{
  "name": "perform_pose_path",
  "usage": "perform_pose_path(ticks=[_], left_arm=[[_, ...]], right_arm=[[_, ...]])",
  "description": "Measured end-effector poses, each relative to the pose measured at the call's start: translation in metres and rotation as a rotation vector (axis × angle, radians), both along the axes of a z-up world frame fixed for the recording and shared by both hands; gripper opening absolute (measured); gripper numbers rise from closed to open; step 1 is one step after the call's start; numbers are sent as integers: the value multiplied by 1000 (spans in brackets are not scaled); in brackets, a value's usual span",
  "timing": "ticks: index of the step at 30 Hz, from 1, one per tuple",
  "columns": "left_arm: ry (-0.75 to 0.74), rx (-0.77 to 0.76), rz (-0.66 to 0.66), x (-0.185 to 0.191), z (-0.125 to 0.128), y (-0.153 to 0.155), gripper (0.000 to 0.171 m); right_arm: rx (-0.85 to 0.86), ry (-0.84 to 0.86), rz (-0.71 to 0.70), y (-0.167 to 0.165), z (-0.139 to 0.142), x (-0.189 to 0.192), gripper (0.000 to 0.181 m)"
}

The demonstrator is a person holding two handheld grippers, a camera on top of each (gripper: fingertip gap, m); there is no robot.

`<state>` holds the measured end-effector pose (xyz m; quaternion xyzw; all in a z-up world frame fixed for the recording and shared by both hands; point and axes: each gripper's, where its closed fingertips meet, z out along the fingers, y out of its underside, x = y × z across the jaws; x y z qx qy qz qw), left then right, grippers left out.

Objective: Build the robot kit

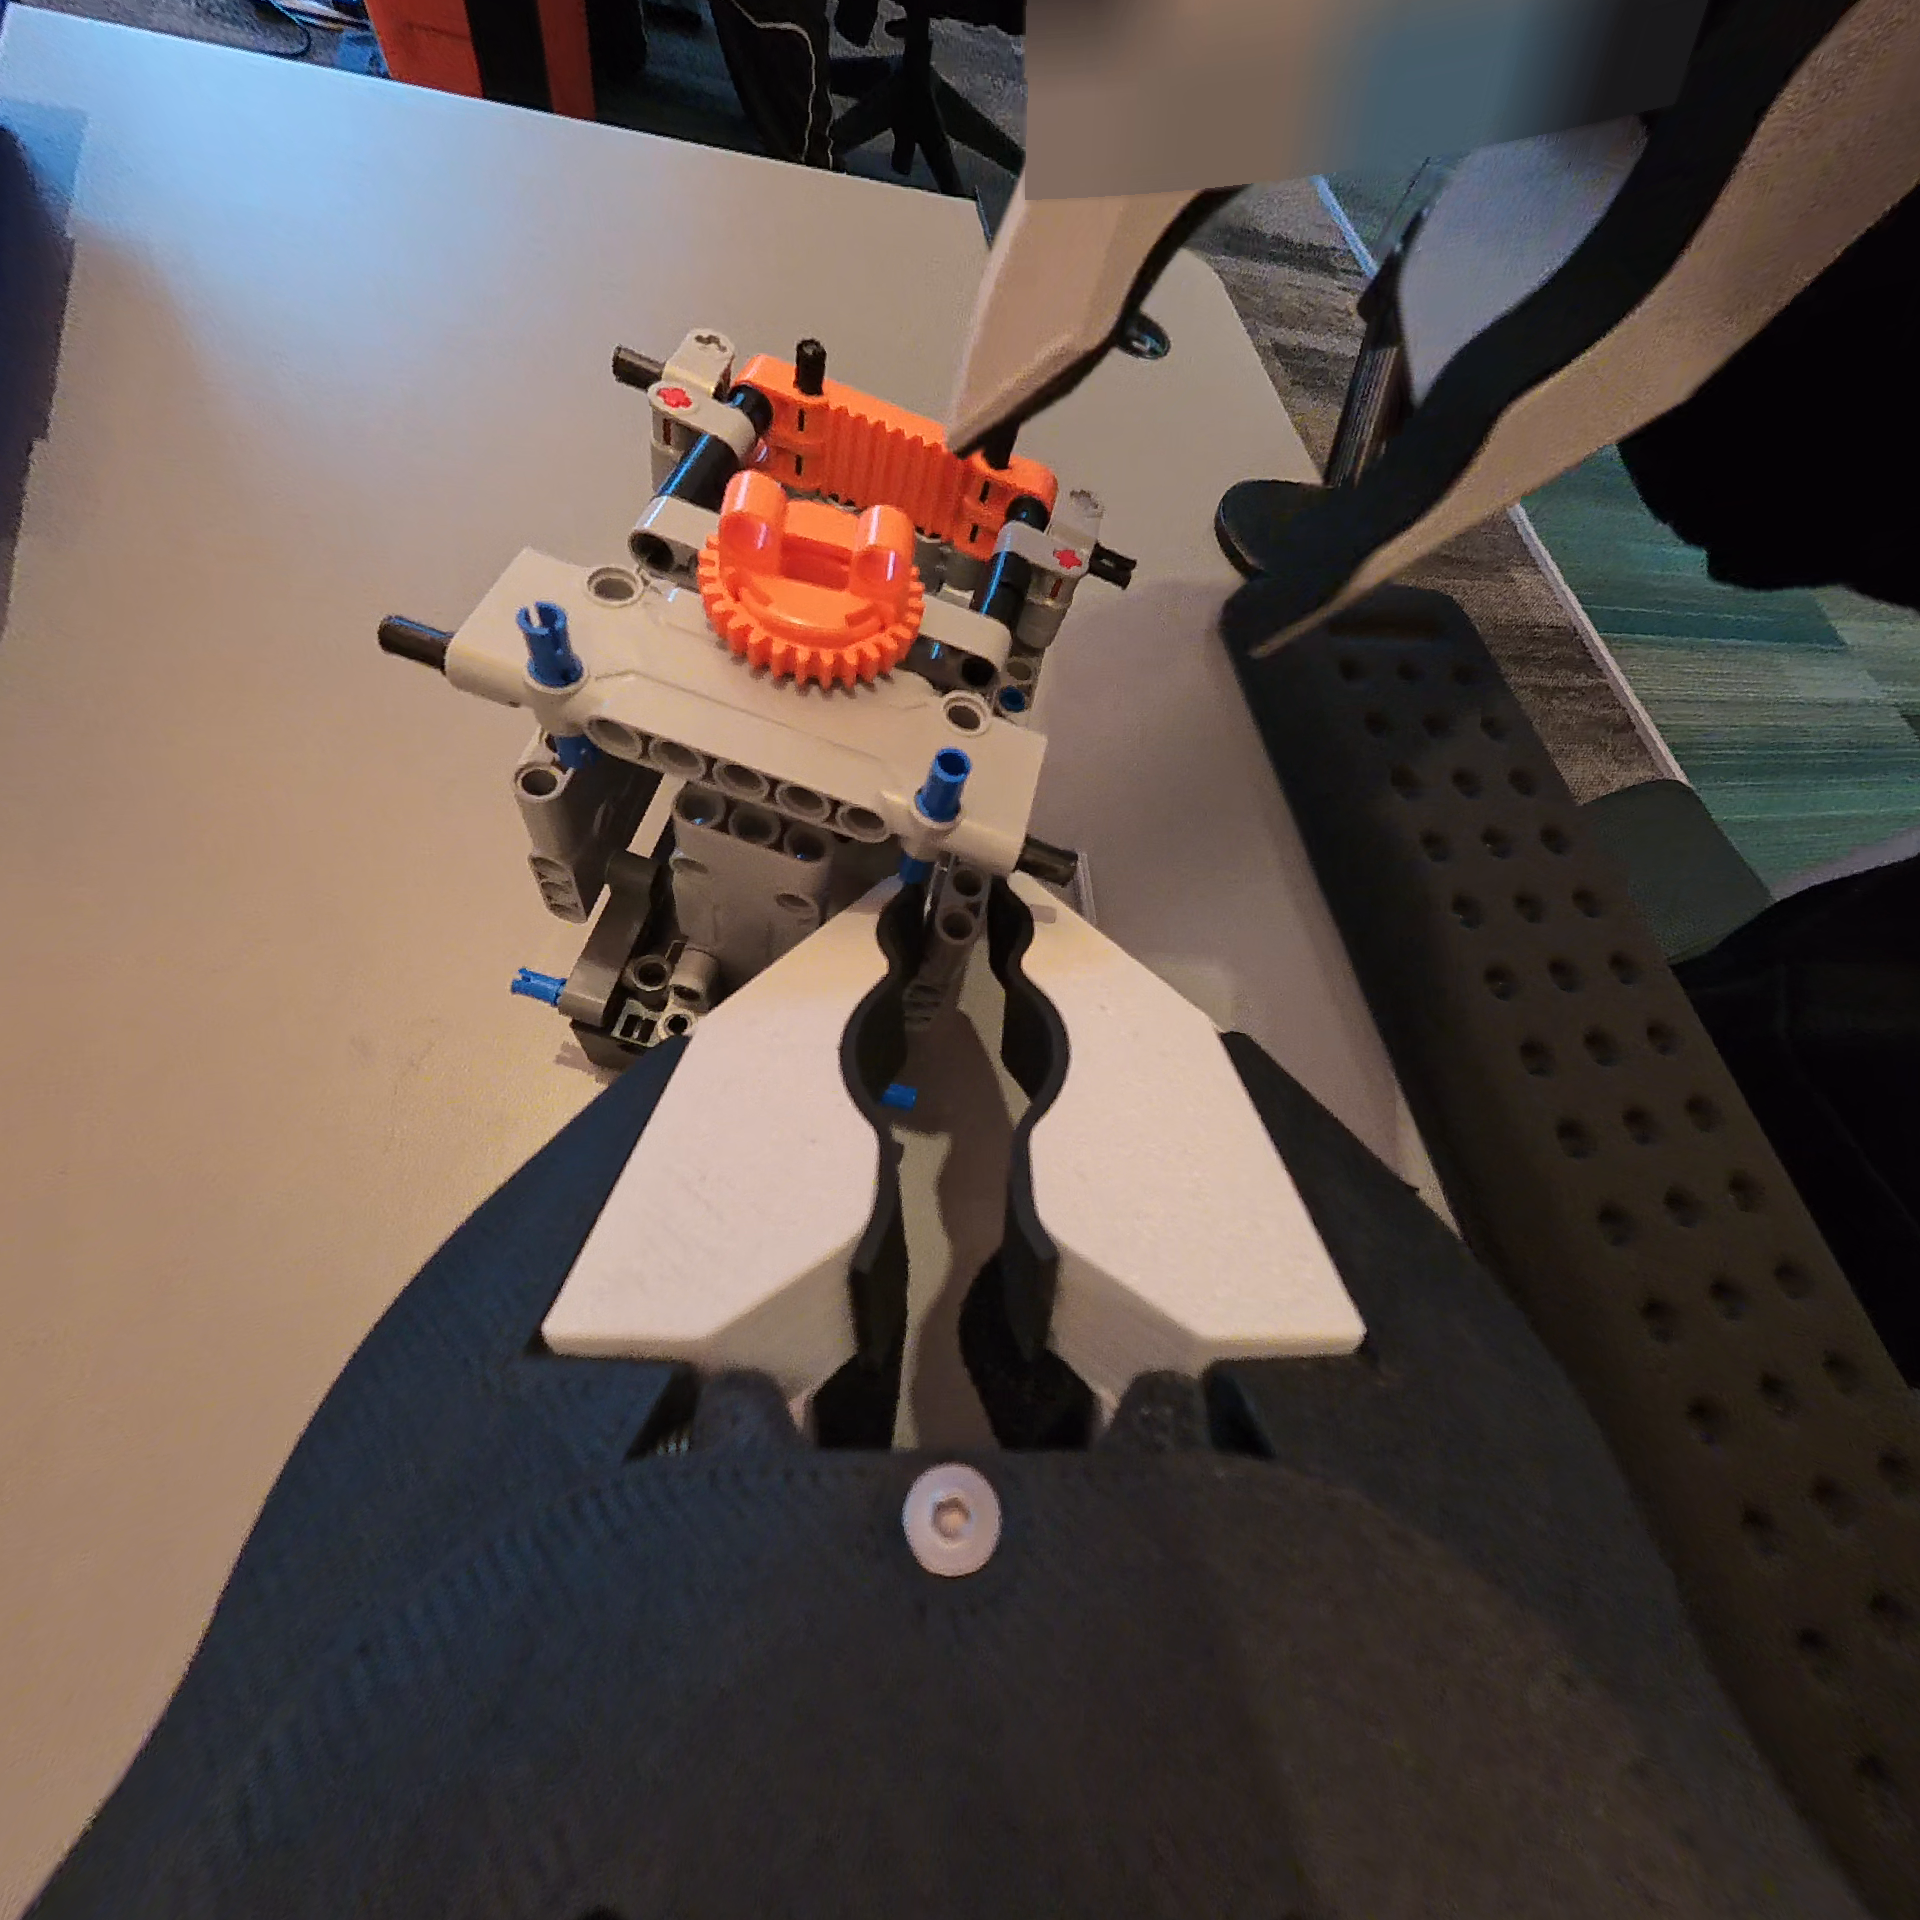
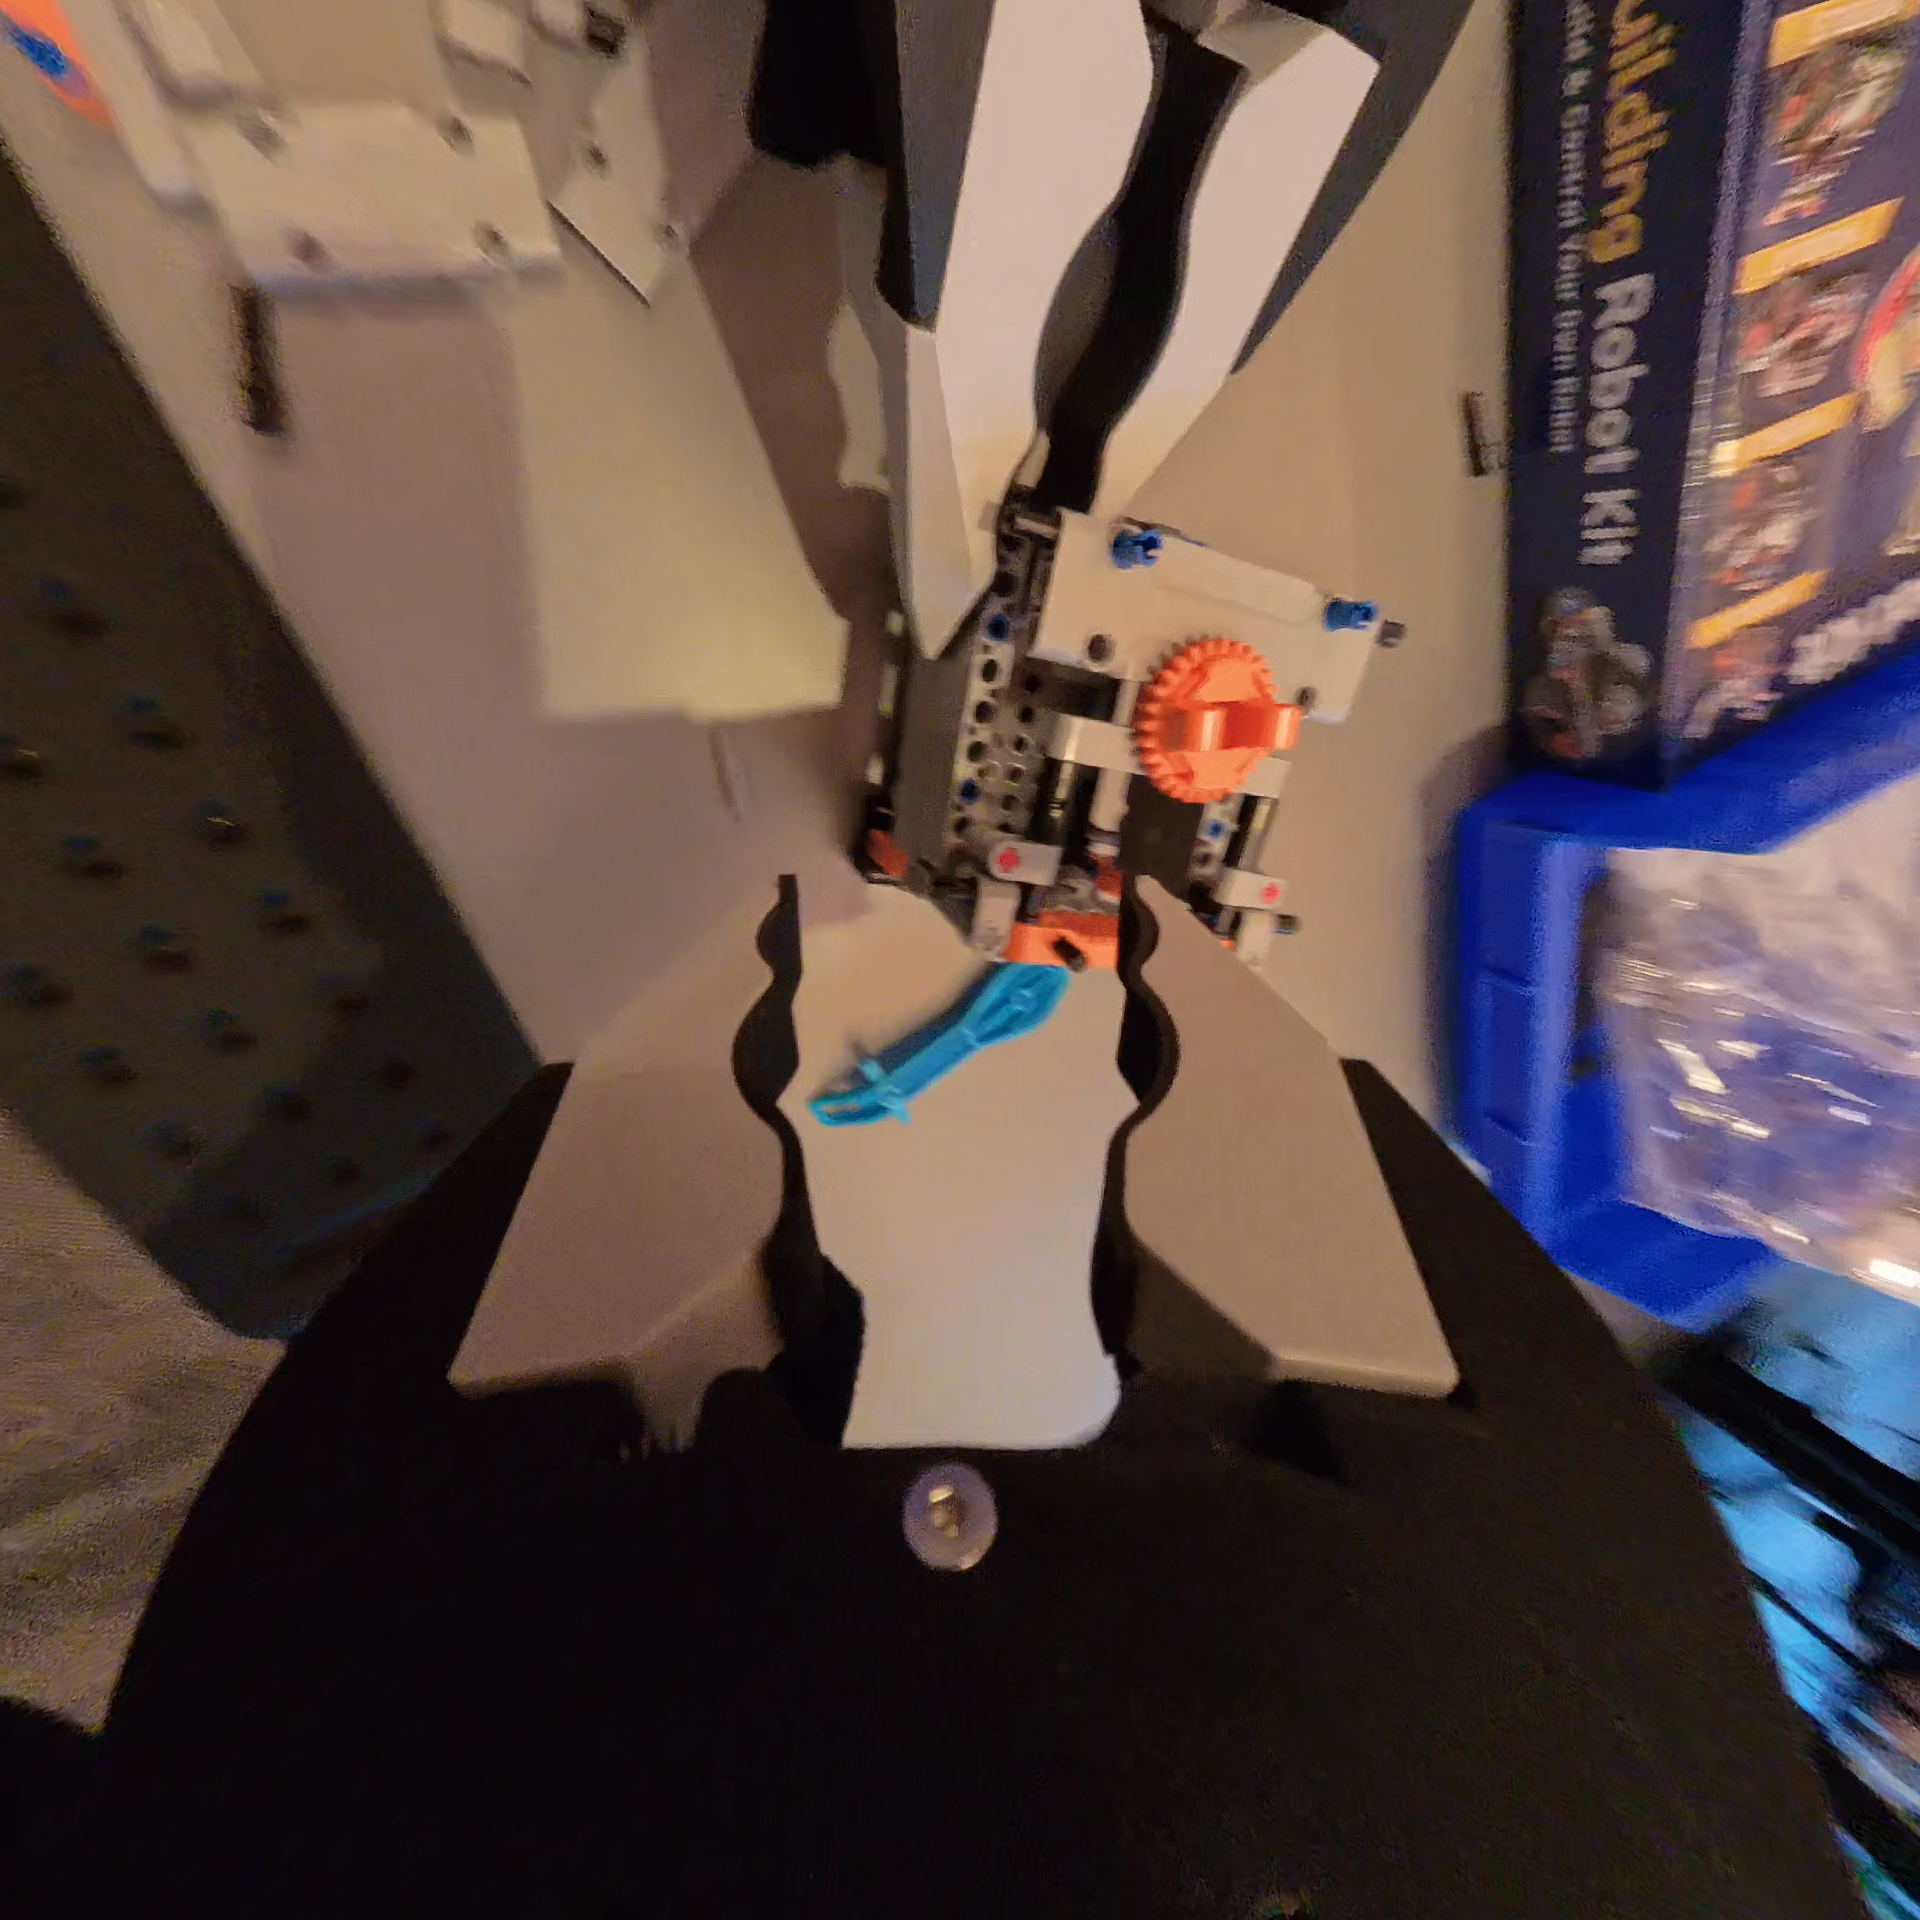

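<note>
Starting closest in with the left gripper (image 1: 951, 904): pinched down narrow on a thin dark beam (image 1: 940, 940) at the near right corner of the brick model (image 1: 748, 727). Held right at the tips, not deep in the jaws. Comes in low and nearly level with the table (image 1: 260, 831), aimed straight at the model's side.

My two cents on a grip like that: go easy on the squeeze and hold the wrist square. Looks like a skinny part that would twist or pop off its blue pins if levered sideways.

Moving out to the model itself: sits upright on the table, roughly mid-surface, with an orange gear (image 1: 800, 613) flat on its pale top plate and an orange rack (image 1: 894, 447) across the far end.

Then the right gripper (image 2: 961, 904): spread wide, gripping nothing. Reaches in from the far side, tilted steeply down, one fingertip at or just above the rack (can't tell if touching), the other hanging off to the side. Straddles the model's orange end from its own view, with a light-blue piece (image 2: 935, 1039) lying loose on the table between the fingers.

Farther out: black perforated board (image 1: 1558, 1039) along the table edge, blue bin (image 2: 1538, 987) of bagged parts, printed box (image 2: 1714, 364) behind it.
</note>
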<state>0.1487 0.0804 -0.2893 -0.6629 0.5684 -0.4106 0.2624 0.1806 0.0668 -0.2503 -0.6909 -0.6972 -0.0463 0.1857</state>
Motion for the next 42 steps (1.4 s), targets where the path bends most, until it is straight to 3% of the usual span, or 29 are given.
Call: perform_pose_path(ticks=[6, 14, 23, 25, 34, 42], left_arm=[[-8, -3, 3, 0, 0, 0, 9], [-20, -9, 6, 1, 1, 1, 8], [-25, -5, -4, 1, 2, 2, 8], [-22, 4, -8, 1, 1, 2, 8], [-20, 7, -11, 1, 1, 5, 8], [-18, 2, -10, 0, 0, 7, 8]], right_arm=[[-96, 422, -155, 22, 25, 0, 61], [-181, 357, -153, 43, -1, 2, 67], [-230, 377, -142, 44, -1, 2, 67], [-269, 400, -141, 40, 3, 1, 59], [-242, 433, -158, 47, 11, 4, 60], [-285, 368, -173, 49, 3, 6, 60]])
